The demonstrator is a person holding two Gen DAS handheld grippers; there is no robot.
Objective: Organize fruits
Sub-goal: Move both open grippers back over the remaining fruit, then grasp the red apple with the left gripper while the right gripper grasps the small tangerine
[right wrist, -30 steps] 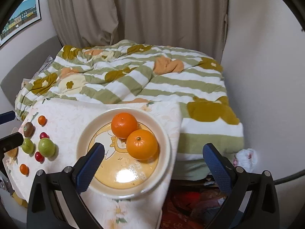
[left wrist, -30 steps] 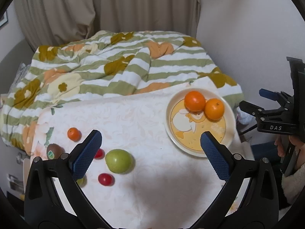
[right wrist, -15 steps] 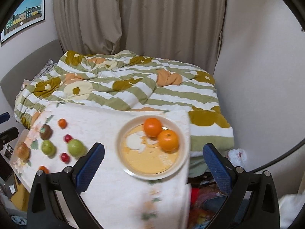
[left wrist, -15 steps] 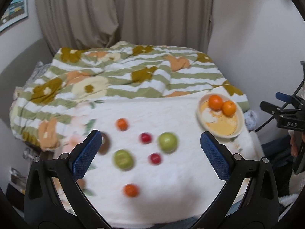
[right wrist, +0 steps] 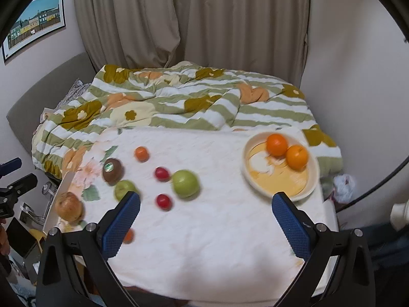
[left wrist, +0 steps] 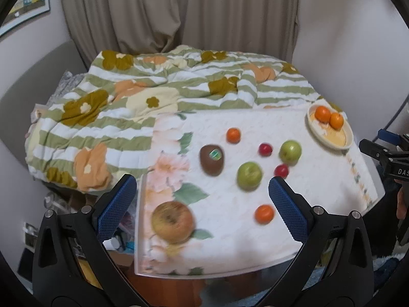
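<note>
Fruit lies loose on a white floral tablecloth (left wrist: 230, 235): a yellow-red apple (left wrist: 172, 221), a brown kiwi (left wrist: 212, 159), two green apples (left wrist: 249, 174) (left wrist: 290, 151), two small red fruits (left wrist: 265, 149) (left wrist: 281, 171) and two small oranges (left wrist: 233, 135) (left wrist: 264, 214). A cream plate (right wrist: 301, 192) at the right holds two oranges (right wrist: 276, 145) (right wrist: 296, 157). My left gripper (left wrist: 202, 207) is open and empty above the table's near left. My right gripper (right wrist: 205, 221) is open and empty above the near edge.
A striped flowered quilt (right wrist: 194, 102) covers the bed behind the table. Curtains (right wrist: 204, 20) hang at the back. Clutter lies on the floor at the table's left (left wrist: 64, 204). The right gripper's body shows at the right edge of the left wrist view (left wrist: 391, 158).
Both grippers have pulled back from the table and swung left. The plate has shrunk toward the right, and all the loose fruit has come into view. Both stayed open.
</note>
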